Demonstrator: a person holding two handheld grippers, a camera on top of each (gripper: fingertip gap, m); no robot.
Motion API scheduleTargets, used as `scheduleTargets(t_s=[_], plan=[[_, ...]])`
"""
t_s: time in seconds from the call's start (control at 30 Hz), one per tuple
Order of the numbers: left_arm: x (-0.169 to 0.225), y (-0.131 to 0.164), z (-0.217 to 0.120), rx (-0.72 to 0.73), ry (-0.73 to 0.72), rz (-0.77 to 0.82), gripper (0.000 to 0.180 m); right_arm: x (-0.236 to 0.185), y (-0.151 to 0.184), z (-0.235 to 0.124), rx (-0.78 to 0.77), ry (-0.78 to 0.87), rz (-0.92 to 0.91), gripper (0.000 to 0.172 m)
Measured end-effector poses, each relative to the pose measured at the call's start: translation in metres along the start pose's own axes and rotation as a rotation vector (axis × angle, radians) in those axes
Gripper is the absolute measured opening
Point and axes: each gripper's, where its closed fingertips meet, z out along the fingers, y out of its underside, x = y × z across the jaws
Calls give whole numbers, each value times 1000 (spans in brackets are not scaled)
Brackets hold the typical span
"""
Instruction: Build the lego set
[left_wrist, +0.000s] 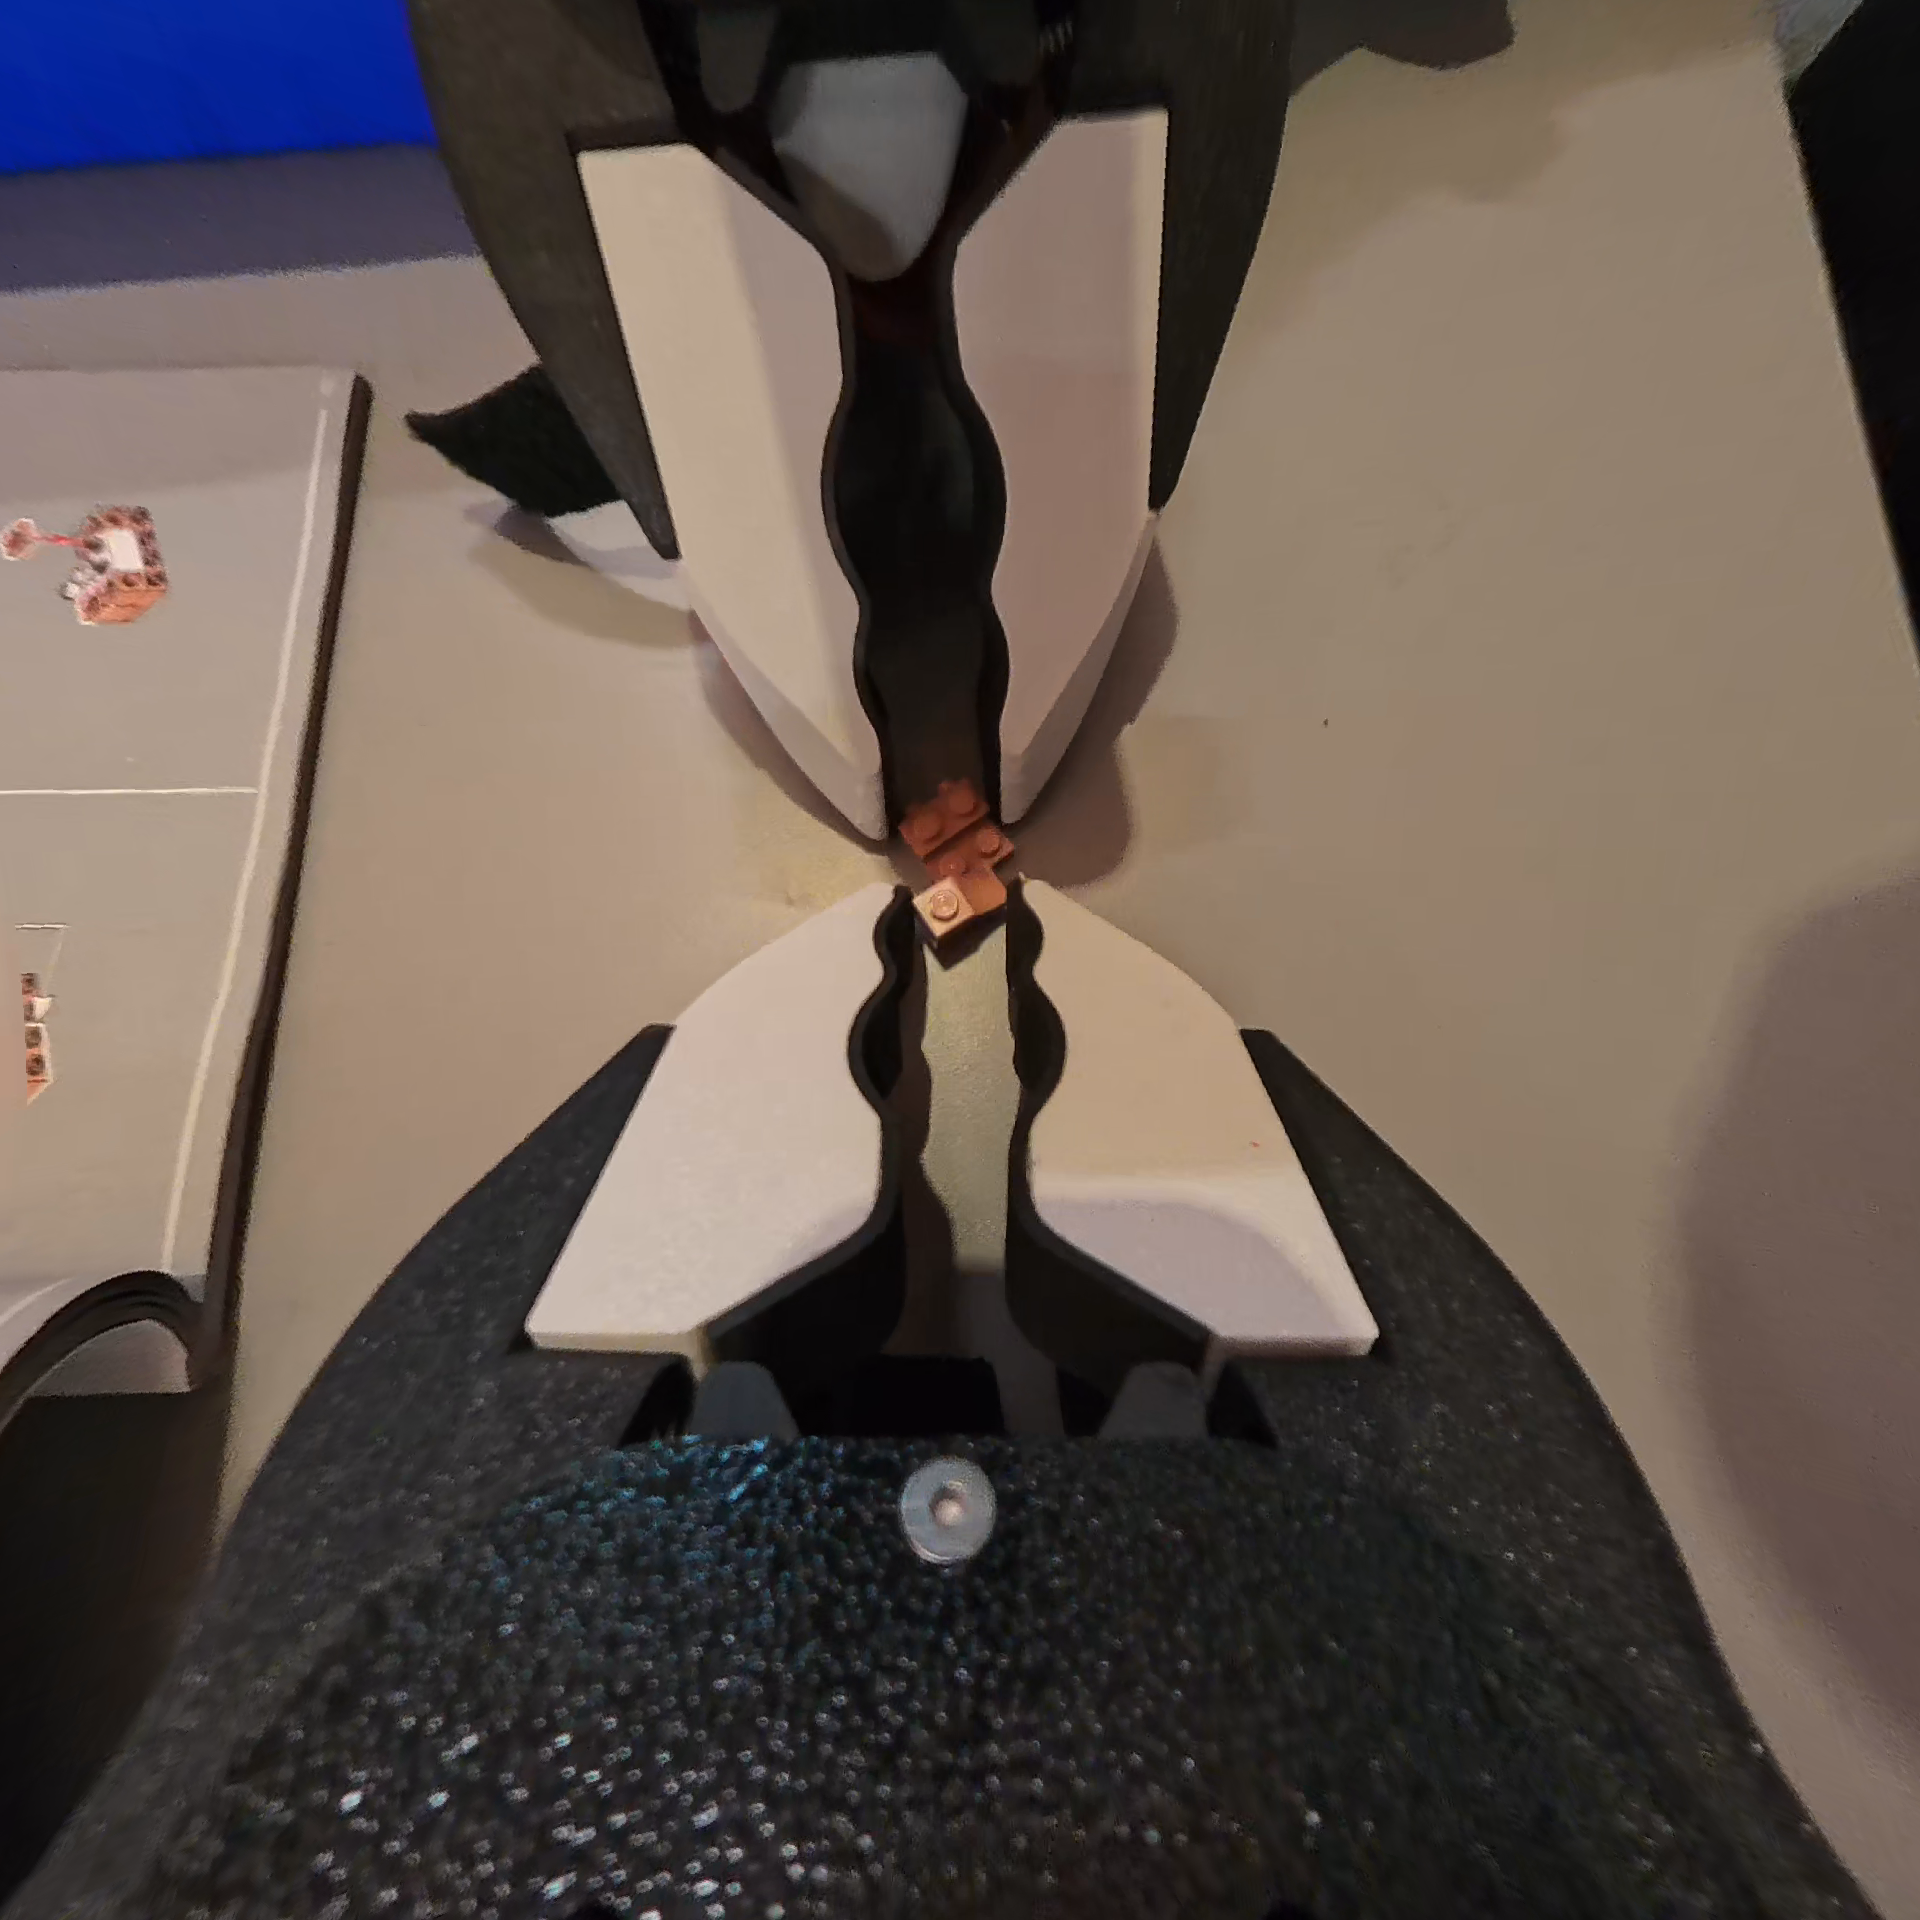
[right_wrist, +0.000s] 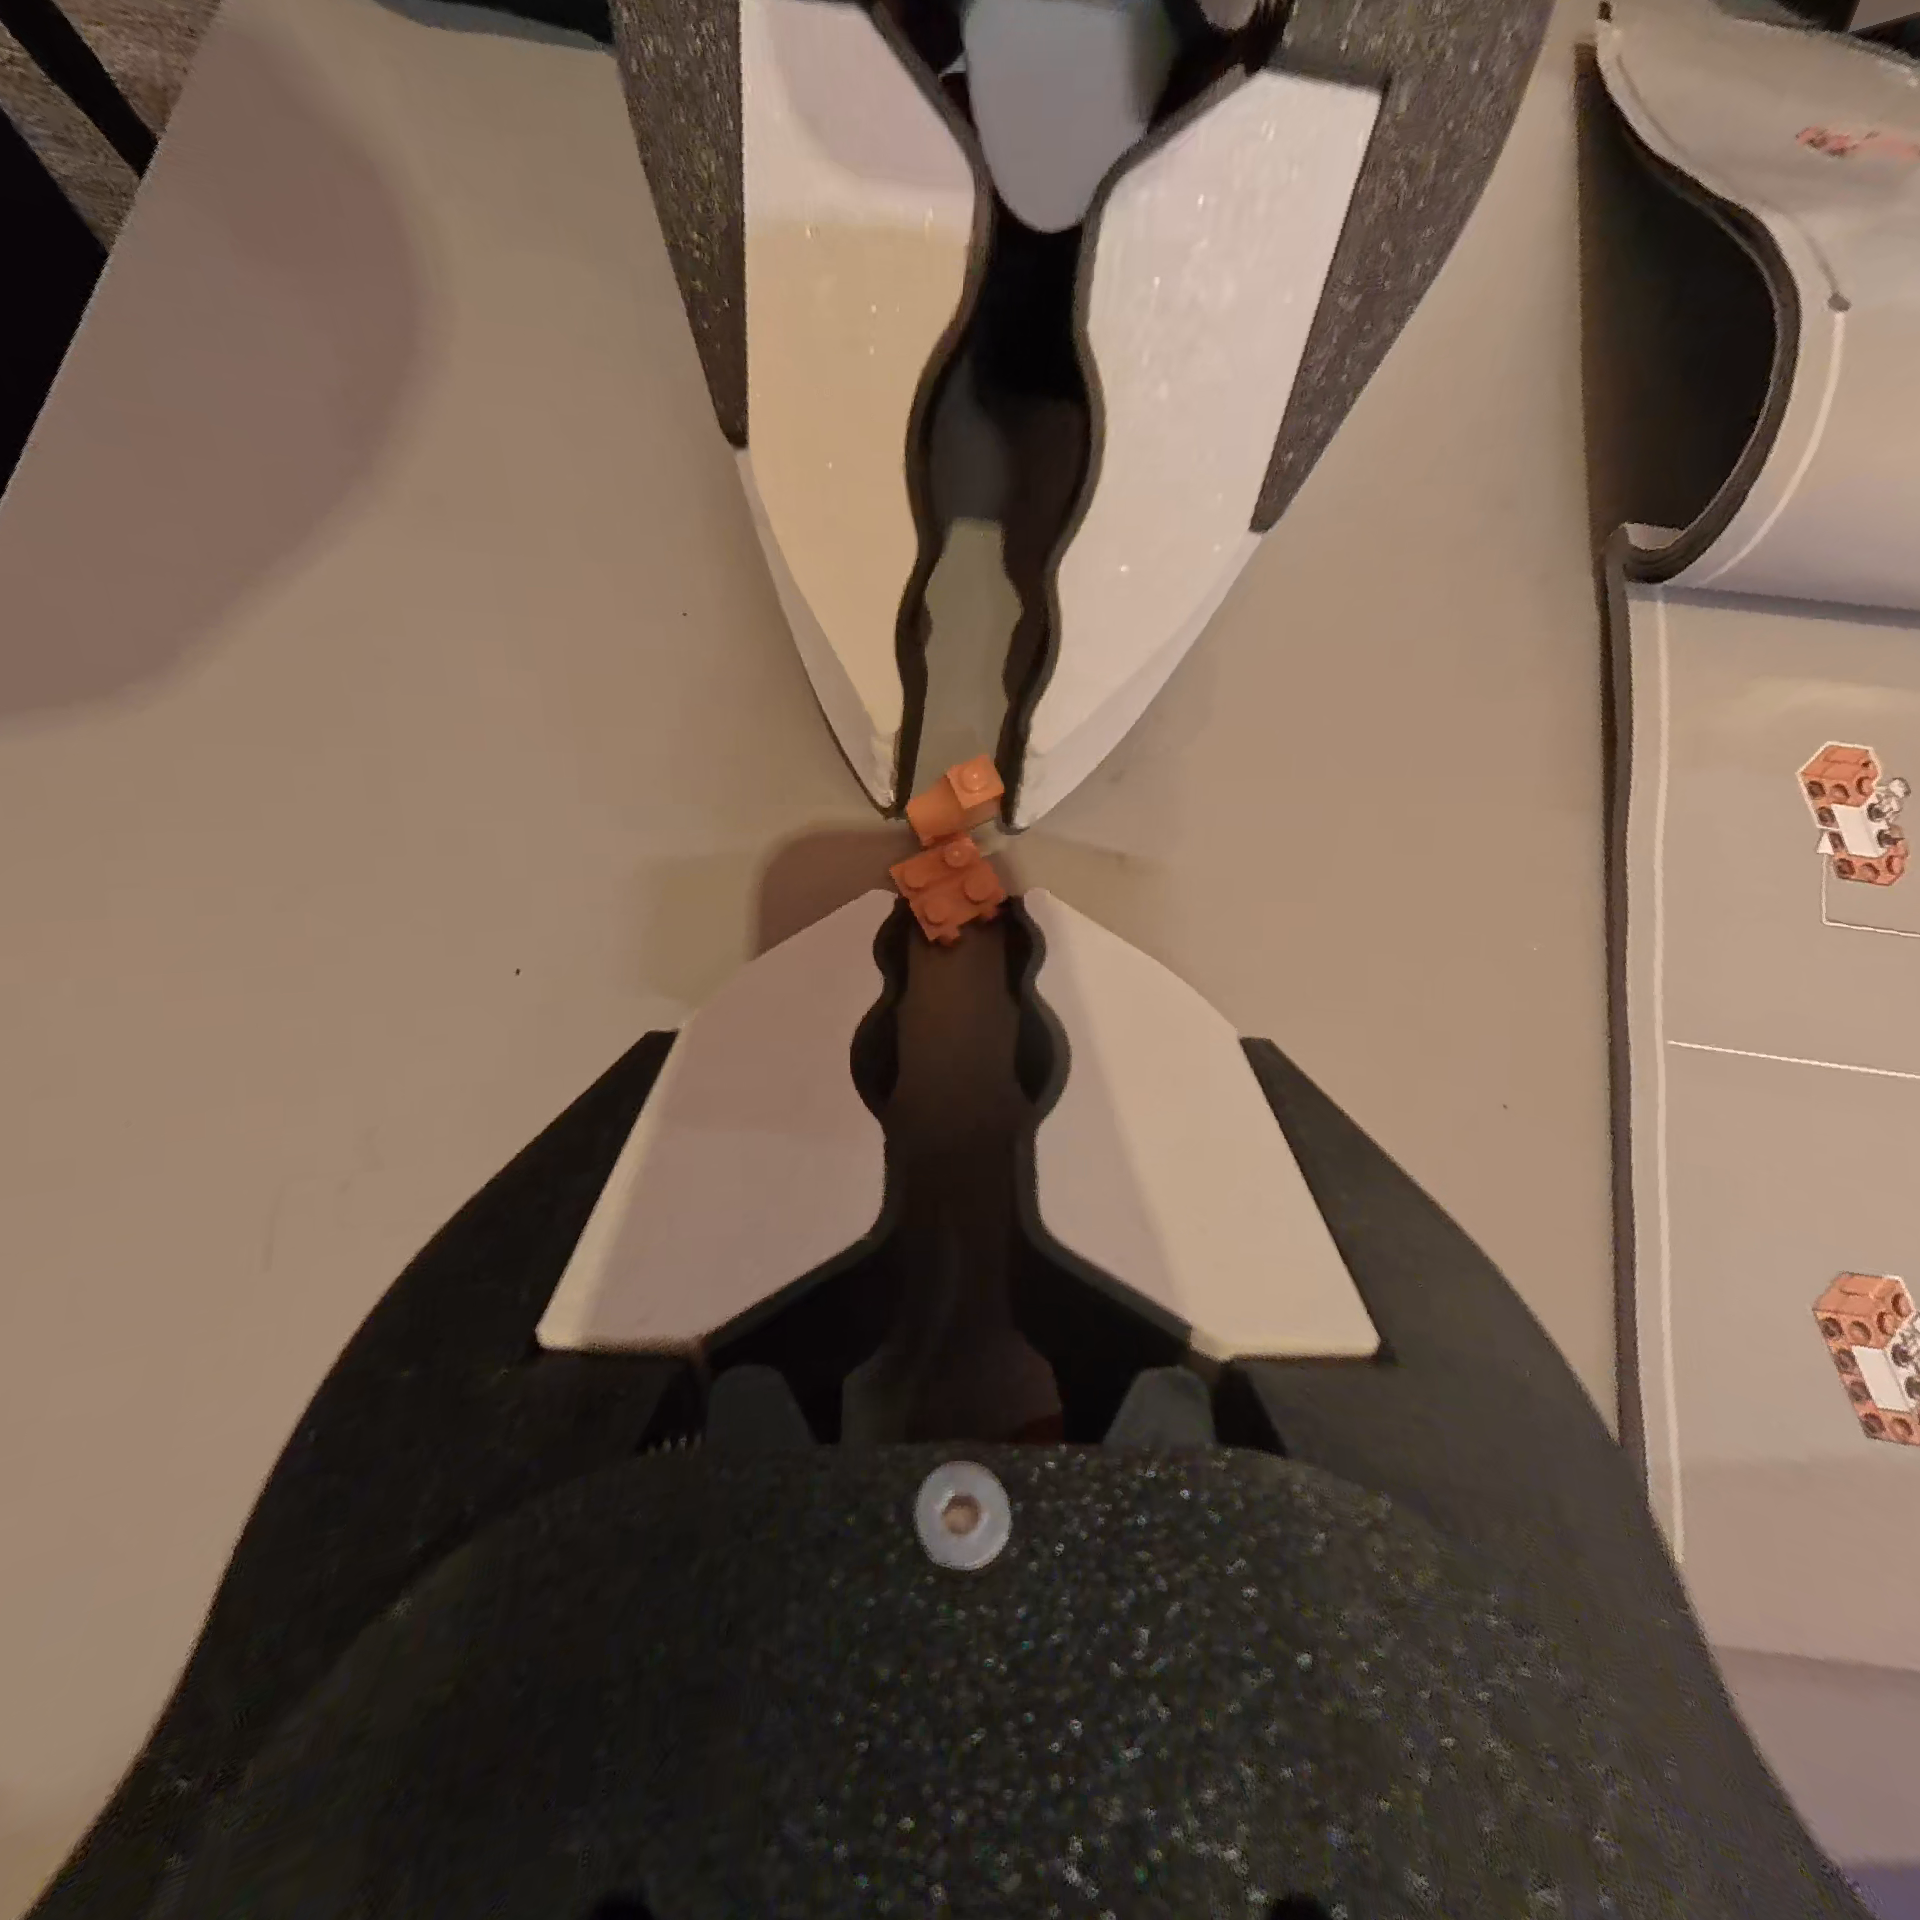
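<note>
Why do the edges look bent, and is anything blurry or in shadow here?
Left wrist view: wide-angle lens bows the booklet edge, which is smeared; soft shadows fall under the far fingers. Right wrist view: orange bricks fairly sharp, table shadowed at upper left, booklet pages curve.

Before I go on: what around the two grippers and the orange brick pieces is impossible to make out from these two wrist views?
- Whether the small orange brick and the orange plate piece are joined: too small, and they overlap in both views.
- Underside of both pieces: hidden by the pieces themselves.
- Instruction booklet: cut off by the right edge in the right wrist view, by the left edge in the left wrist view.
- Booklet diagrams: too small and blurred.
- Left gripper and right gripper handles: out of frame.
</note>
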Motion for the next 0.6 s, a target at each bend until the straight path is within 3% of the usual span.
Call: scheduleTargets(t_s=[0.13,0.6], plan=[[2,-10,-6,65,16,11,16,2,-1,0,3,41,0,17],[-1,-9,-8,27,-45,50,17,2,-14,-4,94,71,77,17]])
